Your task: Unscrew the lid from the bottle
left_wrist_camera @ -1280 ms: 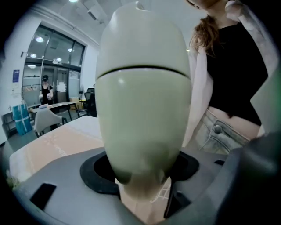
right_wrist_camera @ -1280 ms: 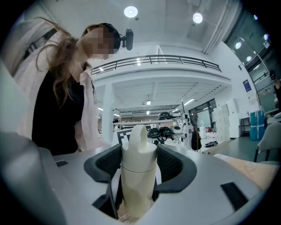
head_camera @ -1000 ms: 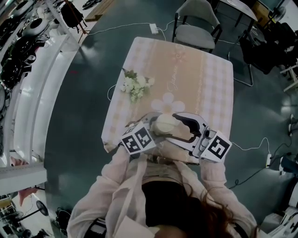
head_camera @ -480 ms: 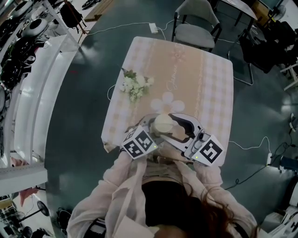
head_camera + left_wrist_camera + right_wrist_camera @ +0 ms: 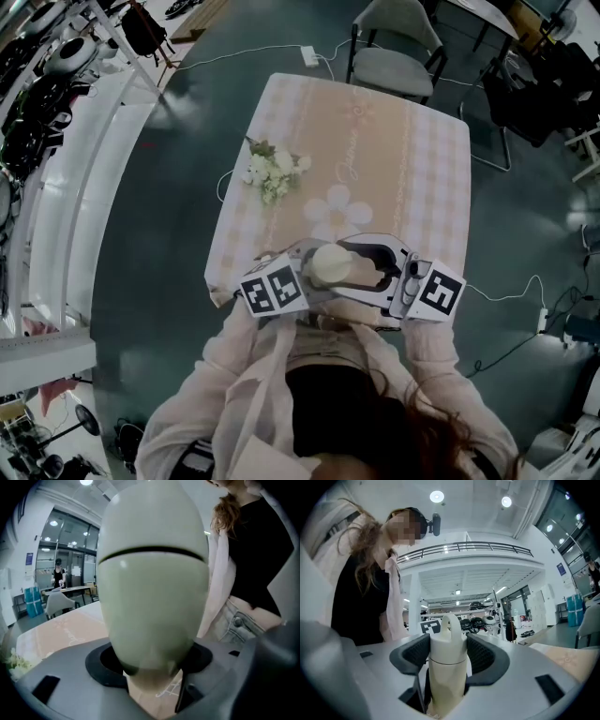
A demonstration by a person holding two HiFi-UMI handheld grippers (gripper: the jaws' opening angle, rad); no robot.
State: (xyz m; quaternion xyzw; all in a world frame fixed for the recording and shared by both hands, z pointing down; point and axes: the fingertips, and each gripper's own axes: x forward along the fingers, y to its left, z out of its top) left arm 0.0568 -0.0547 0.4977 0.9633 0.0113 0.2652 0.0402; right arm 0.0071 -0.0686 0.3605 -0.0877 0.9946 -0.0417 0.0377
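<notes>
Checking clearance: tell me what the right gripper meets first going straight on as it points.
The lid, at once: it already sits between the right gripper's jaws, which have just been closing on it. Behind it, apparently close, is the left gripper's marker cube.

Over the 6 o'clock edge of the checked table (image 5: 412, 159), a cream bottle (image 5: 330, 264) sits between the left gripper (image 5: 314, 269) at its 9 o'clock and the right gripper (image 5: 356, 267) at 3, whose jaws have just been closing on it; white flowers (image 5: 274, 176) at 11, chair (image 5: 398, 56) at 12.
</notes>
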